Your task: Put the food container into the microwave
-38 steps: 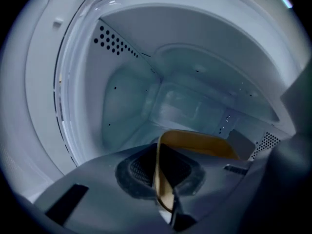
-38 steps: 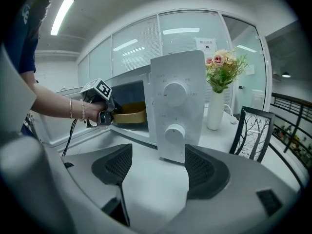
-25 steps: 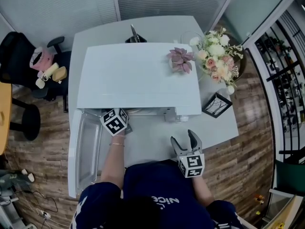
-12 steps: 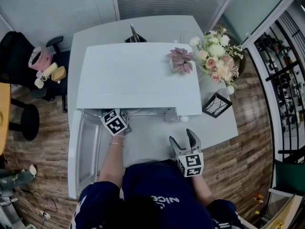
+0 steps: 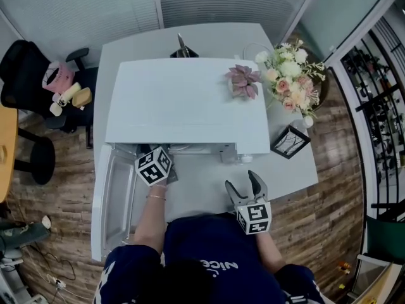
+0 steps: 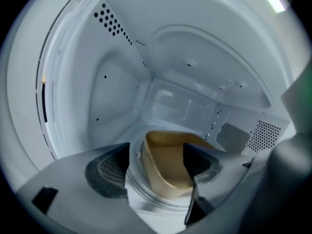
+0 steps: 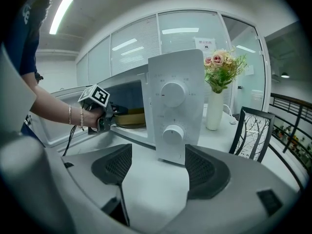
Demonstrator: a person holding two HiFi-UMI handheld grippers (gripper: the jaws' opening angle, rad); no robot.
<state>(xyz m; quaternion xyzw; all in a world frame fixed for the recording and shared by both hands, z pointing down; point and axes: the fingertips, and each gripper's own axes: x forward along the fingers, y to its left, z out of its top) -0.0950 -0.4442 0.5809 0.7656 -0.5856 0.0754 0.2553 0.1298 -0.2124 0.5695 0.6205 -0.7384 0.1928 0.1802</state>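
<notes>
Head view: white microwave on a grey table, its door swung open on the person's left. The left gripper reaches into the cavity, and the microwave's top hides its tips from above. Left gripper view: the tan food container sits on the glass turntable inside, between the jaws. The jaws have just been opening and stand wide; the left pad is clear of it, the right pad overlaps its edge. The right gripper hovers over bare table, facing the two knobs, jaws wide with nothing between them. A pink plant is on top of the microwave. A vase of flowers and a picture frame stand to the microwave's right. An office chair is far left, off the table.
</notes>
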